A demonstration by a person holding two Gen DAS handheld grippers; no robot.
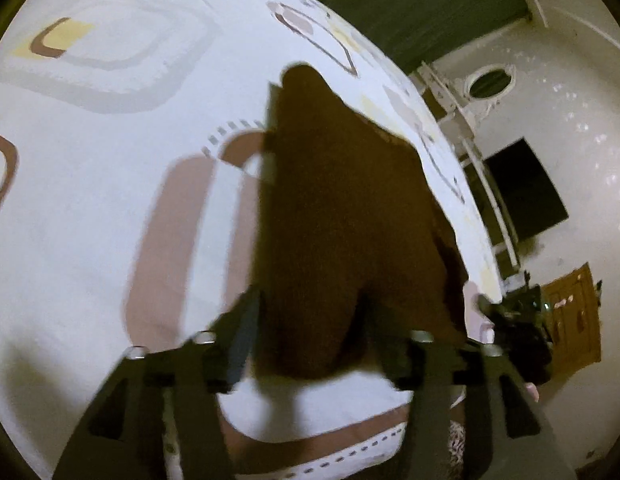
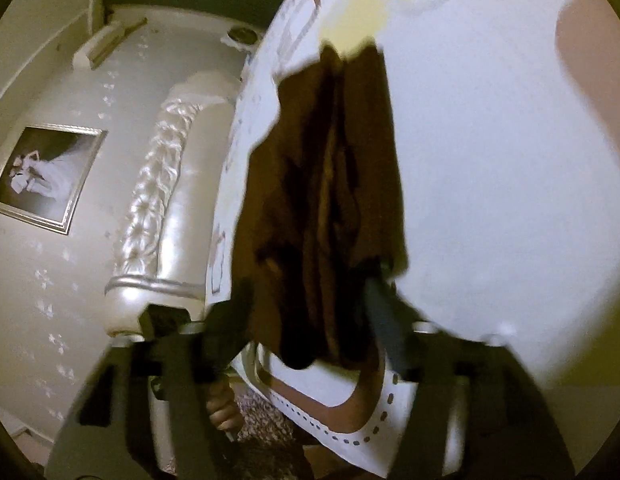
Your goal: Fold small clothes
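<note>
A dark brown garment (image 1: 342, 216) hangs between both grippers above a bed covered with a white patterned sheet (image 1: 110, 208). In the left wrist view my left gripper (image 1: 310, 316) has its fingers spread, with the cloth's near edge draped between them. In the right wrist view the same brown garment (image 2: 330, 200) hangs in folds, and my right gripper (image 2: 310, 304) has the cloth bunched between its fingers. Blur hides whether the pads pinch the cloth. The right gripper's body also shows at the right of the left wrist view (image 1: 518, 332).
The bed's tufted white headboard (image 2: 150, 184) and a framed picture (image 2: 46, 176) on the wall lie left in the right wrist view. A dark screen (image 1: 526, 196), an oval mirror (image 1: 490, 80) and a wooden piece of furniture (image 1: 574, 312) lie beyond the bed's right edge.
</note>
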